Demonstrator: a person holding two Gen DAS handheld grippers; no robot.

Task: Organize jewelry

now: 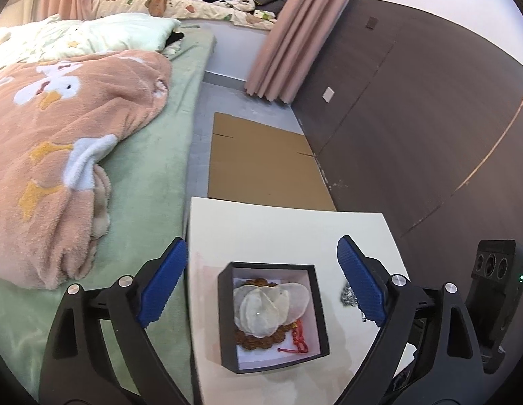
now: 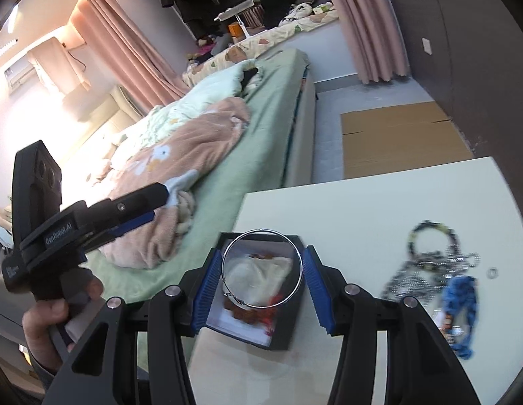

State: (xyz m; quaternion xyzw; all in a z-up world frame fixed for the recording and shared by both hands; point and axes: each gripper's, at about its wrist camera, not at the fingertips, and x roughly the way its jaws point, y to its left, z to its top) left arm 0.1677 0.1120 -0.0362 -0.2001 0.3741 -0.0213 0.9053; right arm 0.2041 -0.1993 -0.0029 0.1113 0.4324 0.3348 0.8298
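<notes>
A black open box [image 1: 323,320] with a white lining stands near the bench's edge by the bed, holding pale round shell-like discs [image 1: 268,303], brown beads [image 1: 258,341] and a red cord [image 1: 296,342]. A thin silver bangle [image 2: 261,268] stands upright above the box, held across its width. A heap of silver chains [image 2: 426,270], a dark beaded bracelet [image 2: 430,236] and a blue piece [image 2: 462,307] lie on the bench well to the box's side.
</notes>
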